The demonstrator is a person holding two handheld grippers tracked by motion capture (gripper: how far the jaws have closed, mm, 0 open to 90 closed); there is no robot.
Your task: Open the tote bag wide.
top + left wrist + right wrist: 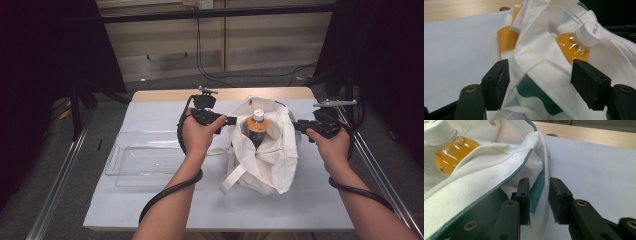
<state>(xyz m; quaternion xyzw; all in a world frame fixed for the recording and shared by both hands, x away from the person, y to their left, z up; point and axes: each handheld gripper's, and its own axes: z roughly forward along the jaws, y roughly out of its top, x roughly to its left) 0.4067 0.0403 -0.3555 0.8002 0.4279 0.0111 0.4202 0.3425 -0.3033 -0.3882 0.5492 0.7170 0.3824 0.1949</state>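
Both forearms come in from the near edge of the tabletop (125,210), which is covered with a pale sheet, and each hand holds a gripper at one side of a white cloth bag (265,165). That bag lies right of the tabletop's middle, its mouth turned toward the far edge and its long axis running from near edge to far edge; it is cream-white canvas with teal trim, a teal patch and an orange patch, and a loose strap trails toward the left. Inside its open mouth stands a bottle (257,127) of orange drink with a white cap, its neck pointing up and slightly toward the far edge. At the bag's left rim, the left gripper (539,75) has its jaws spread wide, with folds of cloth between them but no pad pressing. At the right rim, the right gripper (539,197) has its jaws narrow, with the seamed edge running between them; I cannot tell whether they pinch it. Left of the bag lies a clear plastic tray (145,162), near the left hand (197,137).
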